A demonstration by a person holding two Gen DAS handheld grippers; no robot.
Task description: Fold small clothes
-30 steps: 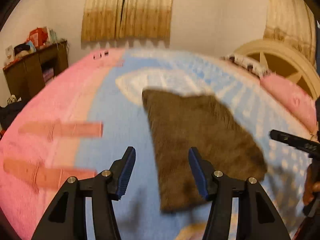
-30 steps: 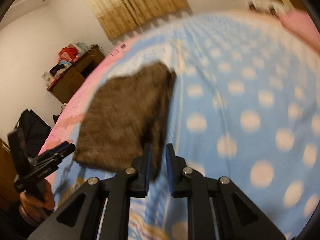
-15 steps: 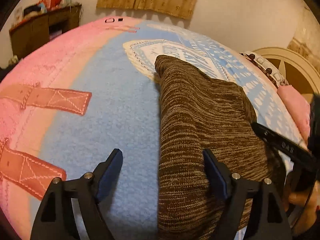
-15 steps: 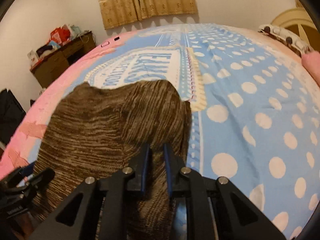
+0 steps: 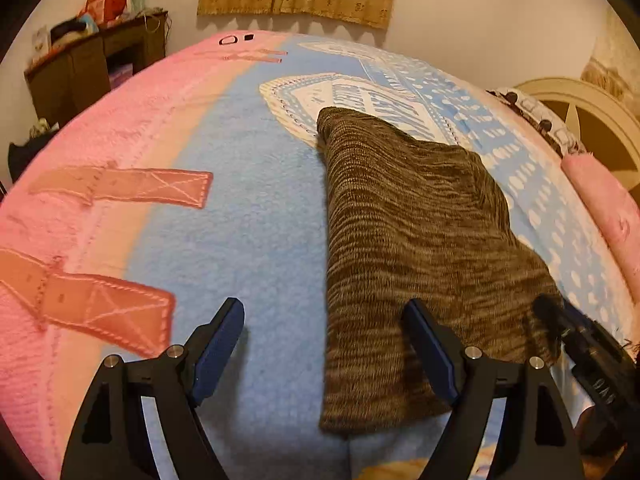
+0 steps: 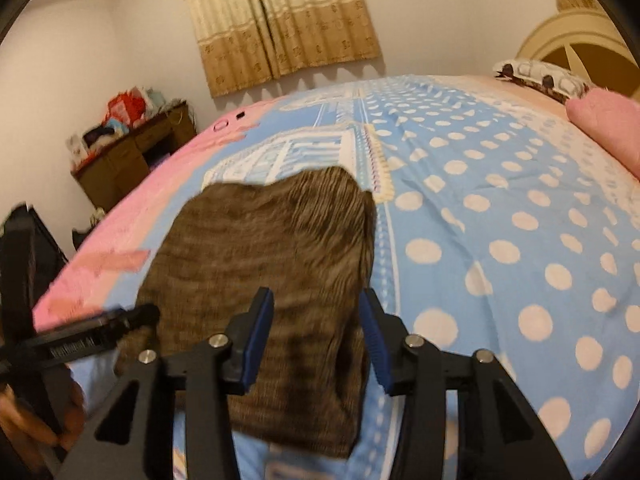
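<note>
A brown knit garment (image 5: pixel 404 248) lies folded flat on the blue and pink blanket (image 5: pixel 248 224). My left gripper (image 5: pixel 324 312) stands wide open over the garment's near left corner, with the cloth's left edge between its jaws and neither pad touching it. In the right wrist view the same garment (image 6: pixel 272 240) lies under my right gripper (image 6: pixel 316 300). Its jaws are opening, the near right part of the cloth is between them, and the pads are off it. Each gripper shows in the other's view: the right one (image 5: pixel 580 344) and the left one (image 6: pixel 96 336).
A dark wooden cabinet (image 6: pixel 132 160) piled with clutter stands by the wall beyond the bed's far left. Pink pillows (image 5: pixel 608 216) and a cream headboard (image 5: pixel 580 120) lie to the right. Beige curtains (image 6: pixel 280 20) hang on the back wall. A hand (image 6: pixel 28 420) grips the left tool.
The right gripper, shut on the garment's edge before, has opened and let it go. The left gripper has opened wider and sunk closer to the cloth, which now rests flat.
</note>
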